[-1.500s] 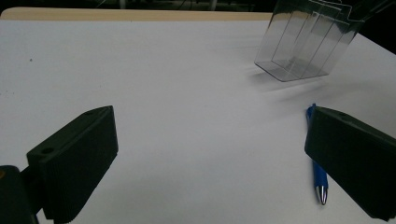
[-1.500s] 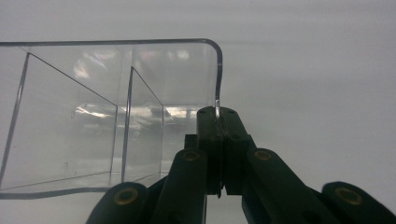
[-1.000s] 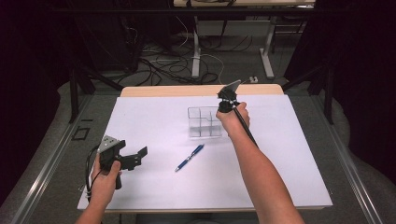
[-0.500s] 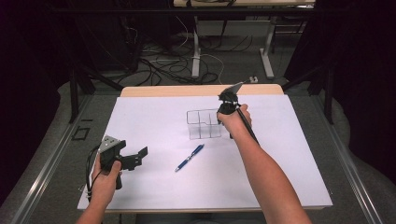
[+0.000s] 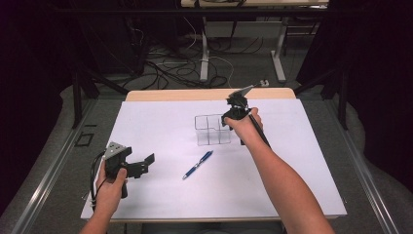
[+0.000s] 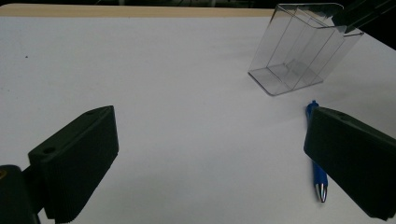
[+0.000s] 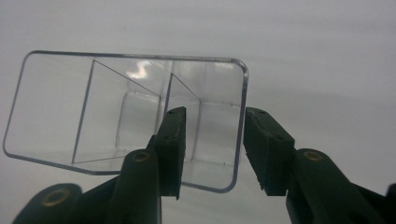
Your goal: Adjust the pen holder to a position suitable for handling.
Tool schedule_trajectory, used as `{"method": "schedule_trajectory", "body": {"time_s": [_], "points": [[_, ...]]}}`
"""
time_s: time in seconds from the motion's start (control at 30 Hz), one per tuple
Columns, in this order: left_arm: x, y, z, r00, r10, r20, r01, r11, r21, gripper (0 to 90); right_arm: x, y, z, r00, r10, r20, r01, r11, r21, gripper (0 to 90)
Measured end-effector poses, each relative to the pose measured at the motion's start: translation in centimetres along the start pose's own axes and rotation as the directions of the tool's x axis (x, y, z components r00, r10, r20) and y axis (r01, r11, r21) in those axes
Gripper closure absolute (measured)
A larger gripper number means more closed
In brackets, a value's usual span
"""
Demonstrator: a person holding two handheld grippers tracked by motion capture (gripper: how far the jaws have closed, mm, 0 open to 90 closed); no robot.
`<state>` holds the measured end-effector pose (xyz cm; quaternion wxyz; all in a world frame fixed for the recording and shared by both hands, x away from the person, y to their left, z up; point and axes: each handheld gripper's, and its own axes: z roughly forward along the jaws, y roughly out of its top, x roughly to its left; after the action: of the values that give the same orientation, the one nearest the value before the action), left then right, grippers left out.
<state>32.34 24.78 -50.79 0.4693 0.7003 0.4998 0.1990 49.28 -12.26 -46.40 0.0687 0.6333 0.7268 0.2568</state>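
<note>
From the high view, your right gripper [image 5: 233, 111] hung over the right end of the clear box [image 5: 212, 129], which stood upright on the white sheet [image 5: 160, 122] near the table's far middle. Its jaws had just been opening. Your left gripper [image 5: 141, 165] rested near the sheet's near left corner, well apart from the box, with its jaws spread. A blue pen [image 5: 197, 165] lay flat between the two grippers, just in front of the box and apart from it.

In the left gripper view, your two black jaws stood wide apart with nothing between them but bare sheet [image 6: 154, 70]. The pen [image 6: 315, 154] lay beside the right jaw, partly hidden behind it, its silver tip toward the camera. The box [image 6: 299, 51] stood farther off at the upper right, showing its inner dividers.

In the right gripper view, you looked down into the box [image 7: 126, 107] from above. Your jaws straddled its right end wall: one sat inside the right compartment, the other outside. A gap showed between each pad and the wall, so the right gripper [image 7: 212, 149] was parted and not clamped.
</note>
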Motion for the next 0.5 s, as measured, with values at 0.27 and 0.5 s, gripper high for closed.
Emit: {"method": "schedule_trajectory", "body": {"time_s": [0.27,0.5], "points": [[0.0,0.0,0.0,1.0000,-0.001,0.000,0.001,1.0000,0.005,2.9,-0.1,-0.3,-0.8,0.9979,-0.059,-0.028,0.056,0.994,-0.093,50.2],[-0.1,0.0,0.0,1.0000,0.001,0.000,-0.001,1.0000,0.004,2.9,-0.1,-0.8,-1.6,0.9923,-0.120,-0.029,0.115,0.985,-0.131,45.0]]}}
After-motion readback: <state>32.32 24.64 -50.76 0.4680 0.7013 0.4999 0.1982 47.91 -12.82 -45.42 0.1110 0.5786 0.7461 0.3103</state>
